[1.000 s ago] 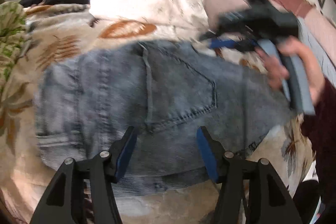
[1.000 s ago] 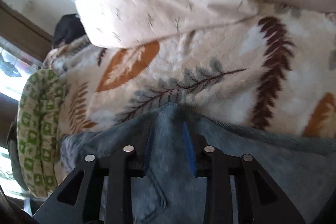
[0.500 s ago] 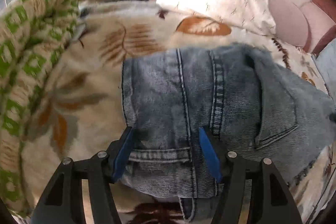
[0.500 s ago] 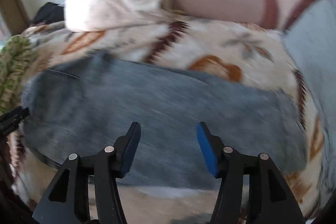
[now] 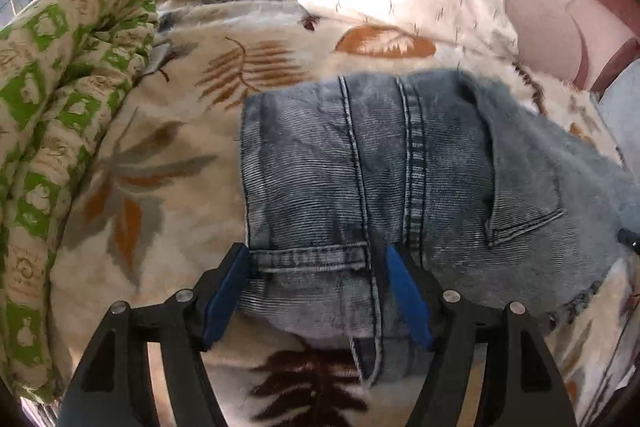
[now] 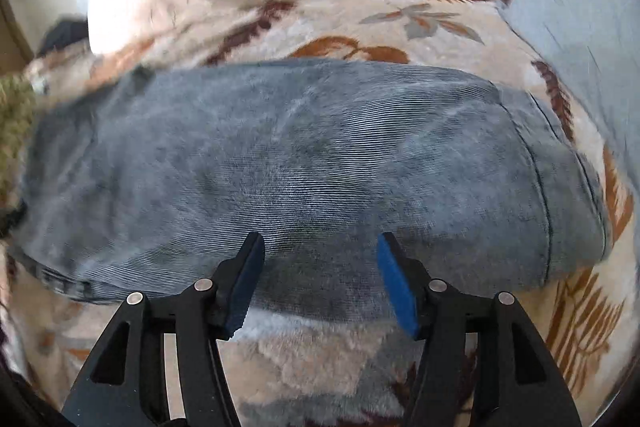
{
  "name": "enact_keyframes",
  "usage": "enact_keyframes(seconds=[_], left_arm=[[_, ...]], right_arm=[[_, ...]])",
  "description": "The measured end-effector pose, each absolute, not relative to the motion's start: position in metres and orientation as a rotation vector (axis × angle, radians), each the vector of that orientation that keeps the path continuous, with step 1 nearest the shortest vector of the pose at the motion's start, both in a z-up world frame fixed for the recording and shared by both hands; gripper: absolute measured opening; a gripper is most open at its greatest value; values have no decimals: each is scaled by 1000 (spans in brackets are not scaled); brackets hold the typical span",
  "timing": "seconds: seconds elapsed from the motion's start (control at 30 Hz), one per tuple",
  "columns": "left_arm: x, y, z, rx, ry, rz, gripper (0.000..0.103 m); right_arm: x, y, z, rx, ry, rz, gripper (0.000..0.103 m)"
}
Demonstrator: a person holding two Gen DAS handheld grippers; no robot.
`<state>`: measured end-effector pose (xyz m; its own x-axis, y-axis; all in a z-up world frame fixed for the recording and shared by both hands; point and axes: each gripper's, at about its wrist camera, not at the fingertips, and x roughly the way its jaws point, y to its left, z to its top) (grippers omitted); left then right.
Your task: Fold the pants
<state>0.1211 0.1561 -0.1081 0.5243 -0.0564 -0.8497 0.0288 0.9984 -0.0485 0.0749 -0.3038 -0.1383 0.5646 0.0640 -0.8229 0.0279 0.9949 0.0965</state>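
The folded jeans [image 5: 400, 179] are spread on the leaf-print blanket [image 5: 168, 155] just ahead of both grippers, the left gripper [image 5: 316, 291] opening and the right gripper [image 6: 320, 279] released, nothing being grasped.

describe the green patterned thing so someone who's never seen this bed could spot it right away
Start from the cream leaf-print blanket that covers the bed under the folded jeans. Follow it to the far left in the left wrist view: the green quilt is bunched there in a thick roll. Its bright green blocks on cream set it apart from the blanket's brown and orange leaves and the denim.
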Motion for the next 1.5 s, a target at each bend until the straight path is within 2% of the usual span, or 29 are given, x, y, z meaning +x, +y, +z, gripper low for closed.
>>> enact_keyframes(seconds=[0.17, 0.33, 0.43, 0.5, 0.53, 0.63, 0.7, 0.77, 0.87, 1.07, 1.3, 1.5], left_arm=[[111, 186, -82, -44, 920, 58, 73], [118, 190, -99, -126, 1004, 14, 73], [118, 180, -103, -83, 1018, -5, 73], [119, 181, -108, -97, 1042, -31, 65], [119, 182, -110, -136, 1060, -62, 53], [115, 182, -109, -151, 1066, -91, 52], [113, 181, -108, -135, 1066, -96, 47], [111, 180, -109, -116, 1068, -91, 36], [113, 182, -113, -122, 1080, -99, 25], [111, 192, -102, -188, 1046, -133, 16], [107, 193, -98, -203, 1038, -161, 14], [104, 205, -88, -315, 1004, -207, 14]], right_arm=[[61, -307, -120, 174, 886, 71, 58], [54, -265, -105, 159, 812, 230, 58], [55, -226, -99, 111, 792, 321, 58], [56, -202, -98, 88, 789, 375, 59], [57, -191, -100, 76, 791, 403, 59], [58, -163, -109, 43, 805, 476, 59], [56, -148, -115, 4, 810, 519, 59], [52, -137, -119, -38, 808, 548, 59], [48, -126, -120, -65, 792, 589, 59], [40, -104, -122, -133, 765, 632, 59], [41, -80, -137, -230, 763, 613, 59], [45, -79, -136, -220, 780, 602, 38]])
